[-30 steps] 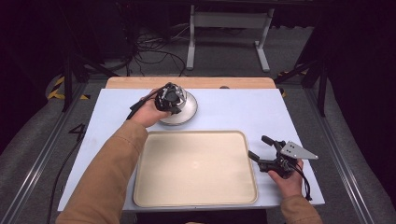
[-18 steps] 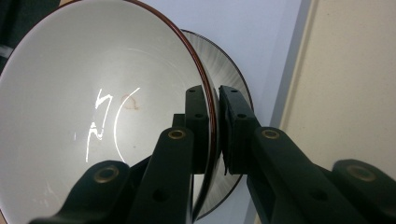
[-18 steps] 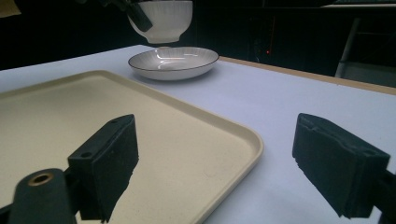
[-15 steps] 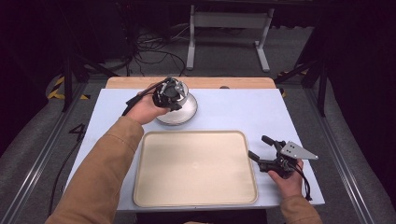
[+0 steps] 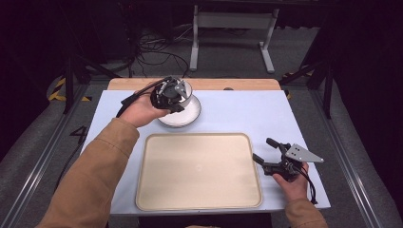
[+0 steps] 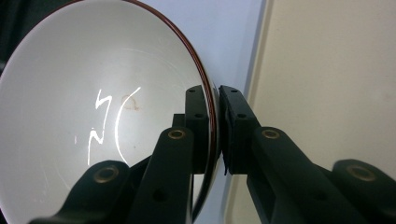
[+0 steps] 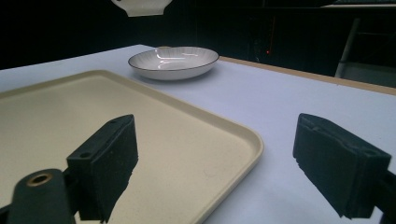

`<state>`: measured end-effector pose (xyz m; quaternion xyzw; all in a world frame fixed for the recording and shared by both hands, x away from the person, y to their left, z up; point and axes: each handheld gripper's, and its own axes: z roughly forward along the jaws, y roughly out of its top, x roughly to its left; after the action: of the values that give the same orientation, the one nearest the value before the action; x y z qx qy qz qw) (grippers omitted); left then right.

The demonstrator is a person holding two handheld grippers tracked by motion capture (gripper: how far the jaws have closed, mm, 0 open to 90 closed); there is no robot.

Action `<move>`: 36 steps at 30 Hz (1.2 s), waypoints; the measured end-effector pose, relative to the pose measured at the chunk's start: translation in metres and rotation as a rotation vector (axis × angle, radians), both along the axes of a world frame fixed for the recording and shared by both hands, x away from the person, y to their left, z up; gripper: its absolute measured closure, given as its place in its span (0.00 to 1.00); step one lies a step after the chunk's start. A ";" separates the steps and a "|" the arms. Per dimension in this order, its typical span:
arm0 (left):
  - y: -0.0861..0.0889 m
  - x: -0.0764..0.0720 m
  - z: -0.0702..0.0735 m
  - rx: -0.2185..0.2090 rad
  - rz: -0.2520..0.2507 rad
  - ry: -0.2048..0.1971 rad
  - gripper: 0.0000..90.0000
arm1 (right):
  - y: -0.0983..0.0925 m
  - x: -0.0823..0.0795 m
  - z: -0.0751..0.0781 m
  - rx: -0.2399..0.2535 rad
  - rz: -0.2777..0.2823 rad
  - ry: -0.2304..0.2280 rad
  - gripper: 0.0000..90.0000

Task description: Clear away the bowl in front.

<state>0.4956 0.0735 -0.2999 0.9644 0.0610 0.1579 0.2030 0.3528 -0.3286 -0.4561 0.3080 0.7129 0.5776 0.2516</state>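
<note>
The left gripper (image 5: 177, 97) holds a bowl (image 6: 93, 112) by its rim, jaws fully closed on the thin wall, one pad inside and one outside. The bowl hangs in the air above a plate (image 7: 173, 62) at the far side of the surface (image 5: 247, 111), beyond the tray (image 5: 197, 171).

Risk: the grip covers only a short stretch of smooth rim, so the bowl may pivot or slip if the hand tilts or jerks. A drop from here would strike the plate.

The right gripper (image 5: 270, 153) rests beside the tray's right edge, jaws partly open and empty, well apart from the bowl.
</note>
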 end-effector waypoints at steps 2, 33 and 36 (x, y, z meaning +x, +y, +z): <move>0.000 -0.004 0.001 0.006 -0.008 0.000 0.92 | 0.000 0.000 0.000 0.000 0.000 0.000 0.16; -0.018 -0.104 0.017 0.055 -0.200 -0.006 0.92 | 0.001 0.000 0.000 -0.010 0.012 0.000 0.17; -0.019 -0.110 0.017 0.060 -0.216 -0.002 0.92 | 0.001 0.000 0.000 -0.011 0.013 0.001 0.17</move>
<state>0.3855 0.0543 -0.2826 0.9709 -0.0484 0.1377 0.1901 0.3532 -0.3277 -0.4558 0.3022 0.7181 0.5752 0.2494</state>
